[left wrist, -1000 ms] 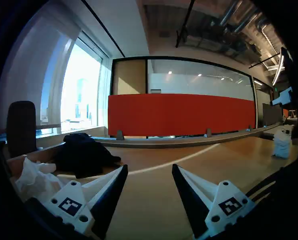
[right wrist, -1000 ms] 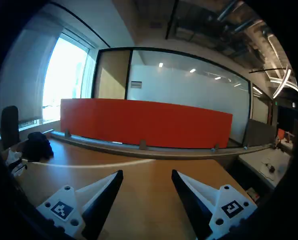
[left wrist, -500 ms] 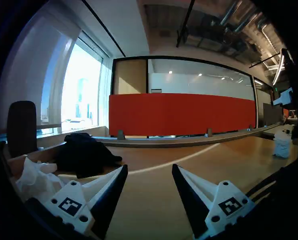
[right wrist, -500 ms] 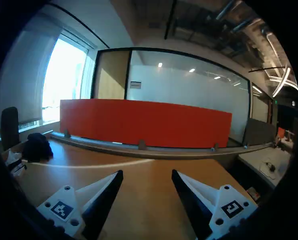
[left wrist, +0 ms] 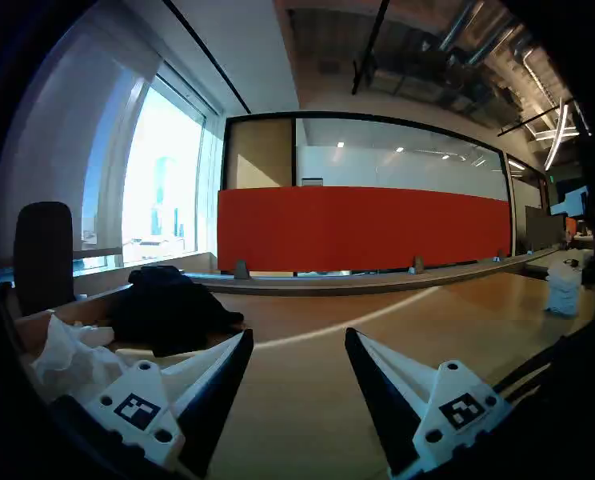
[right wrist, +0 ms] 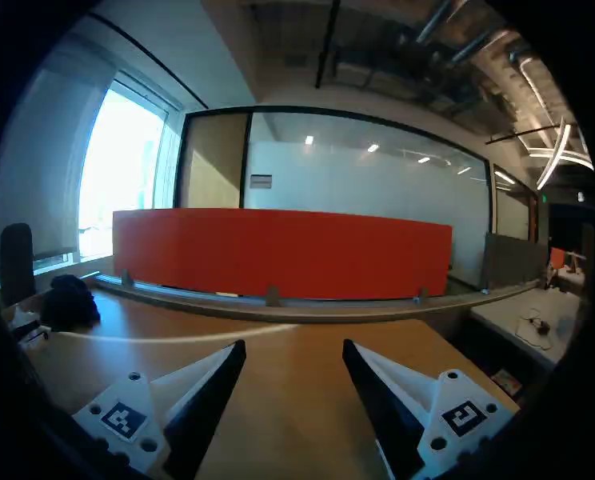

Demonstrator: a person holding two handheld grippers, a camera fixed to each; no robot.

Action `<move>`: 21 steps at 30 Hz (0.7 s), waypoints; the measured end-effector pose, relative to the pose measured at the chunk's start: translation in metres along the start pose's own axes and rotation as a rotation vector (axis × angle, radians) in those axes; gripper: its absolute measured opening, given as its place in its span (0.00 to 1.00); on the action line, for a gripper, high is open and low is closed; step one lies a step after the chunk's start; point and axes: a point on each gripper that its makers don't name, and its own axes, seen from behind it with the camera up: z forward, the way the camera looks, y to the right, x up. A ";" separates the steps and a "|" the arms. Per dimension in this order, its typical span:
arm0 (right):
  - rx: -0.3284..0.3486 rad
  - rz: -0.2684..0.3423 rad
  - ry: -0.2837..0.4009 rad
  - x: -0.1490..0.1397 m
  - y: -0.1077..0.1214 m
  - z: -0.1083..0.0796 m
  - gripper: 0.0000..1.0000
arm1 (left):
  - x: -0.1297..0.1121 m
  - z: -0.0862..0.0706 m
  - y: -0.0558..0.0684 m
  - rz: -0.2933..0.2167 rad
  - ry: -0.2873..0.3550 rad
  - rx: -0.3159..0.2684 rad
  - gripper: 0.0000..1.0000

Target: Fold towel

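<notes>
My left gripper [left wrist: 299, 340] hovers open over the wooden table [left wrist: 313, 384], nothing between its white fingers. A crumpled white cloth [left wrist: 69, 360] lies at the near left, beside the left finger. A small stack of folded white towels [left wrist: 564, 290] stands at the far right of the table. In the right gripper view my right gripper [right wrist: 293, 352] is also open and empty above the bare table [right wrist: 297, 400].
A heap of black fabric [left wrist: 165, 308] lies at the back left of the table; it is the black heap [right wrist: 68, 302] far left in the right gripper view. A red divider [left wrist: 361, 228] runs along the far edge. A dark chair back [left wrist: 41, 252] stands at left. A side desk [right wrist: 533, 320] is at right.
The right gripper's view has tipped slightly, the red divider sitting lower in frame. The left gripper has barely shifted. Both stay open.
</notes>
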 end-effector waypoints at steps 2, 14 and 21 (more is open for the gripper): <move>-0.011 0.012 0.009 -0.007 0.006 0.000 0.94 | 0.000 0.000 0.000 0.000 0.000 0.000 0.95; -0.030 0.108 0.024 -0.064 0.028 -0.008 0.94 | 0.000 -0.001 0.000 0.001 0.000 0.000 0.97; -0.010 0.125 0.049 -0.082 0.030 -0.008 0.94 | 0.000 0.000 0.000 0.001 0.000 0.000 0.97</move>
